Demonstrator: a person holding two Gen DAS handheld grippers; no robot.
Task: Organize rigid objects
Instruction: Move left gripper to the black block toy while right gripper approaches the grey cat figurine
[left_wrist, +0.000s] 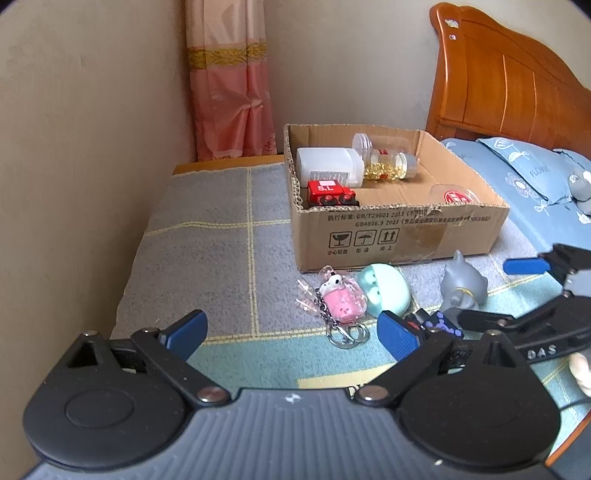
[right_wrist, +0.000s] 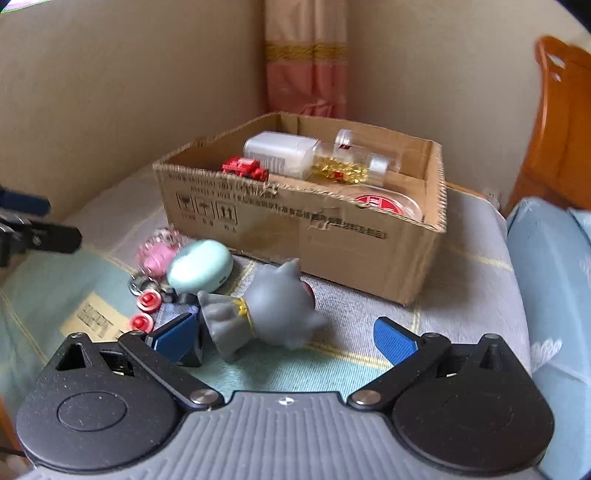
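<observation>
My right gripper (right_wrist: 288, 338) blurred, spread open around one grey rubber cat figure (right_wrist: 273, 306); left gripper (left_wrist: 291, 332) open, empty; one brown cardboard box (left_wrist: 399, 229) hid one clear jar (left_wrist: 452, 195) partly.

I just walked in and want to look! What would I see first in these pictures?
You would first spot the open cardboard box on the bed, with a red toy truck and a jar of gold bits inside. Just in front of it lie a grey cat figure, a mint round toy and a pink keychain, with the open right gripper around the cat.
</observation>
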